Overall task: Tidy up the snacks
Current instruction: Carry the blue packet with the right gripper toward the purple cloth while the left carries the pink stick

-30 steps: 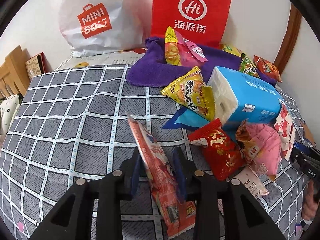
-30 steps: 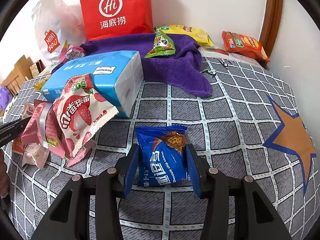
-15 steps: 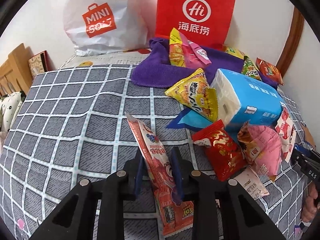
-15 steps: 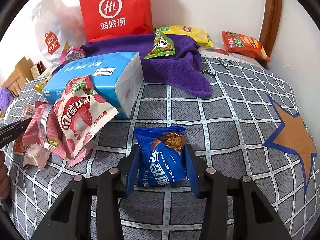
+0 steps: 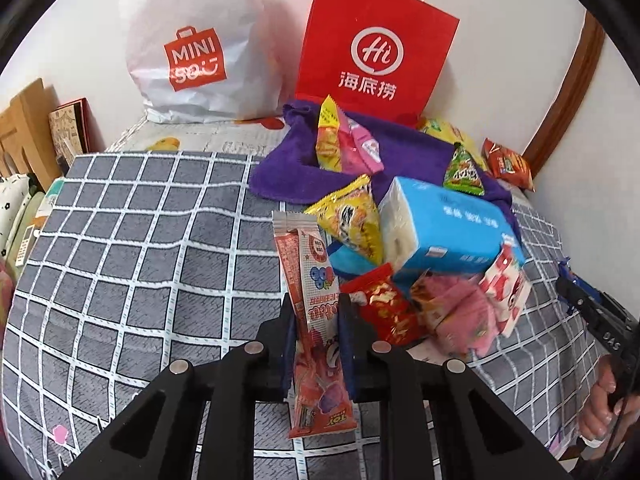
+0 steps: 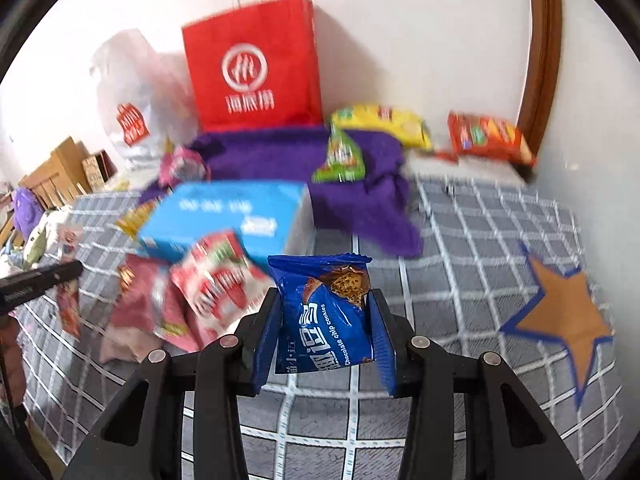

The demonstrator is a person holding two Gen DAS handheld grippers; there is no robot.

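Left gripper (image 5: pixel 318 320) clamped on a long red snack packet (image 5: pixel 314 312) standing upright above the grid-patterned bedspread (image 5: pixel 140 248), right gripper (image 6: pixel 325 312) pinching a blue cookie pack (image 6: pixel 324 316), lifted beside the snack pile (image 6: pixel 192 292).

A bedroom at home: a bed under a grey checked cover (image 5: pixel 120 240), 2 shopping bags (image 5: pixel 196 48) against the white wall, wooden furniture (image 5: pixel 24 120) alongside.

tissue pack (image 5: pixel 448 232) on bedspread (image 5: pixel 140 240) | towel (image 5: pixel 400 152) behind | paper bag (image 5: pixel 376 48) behind towel
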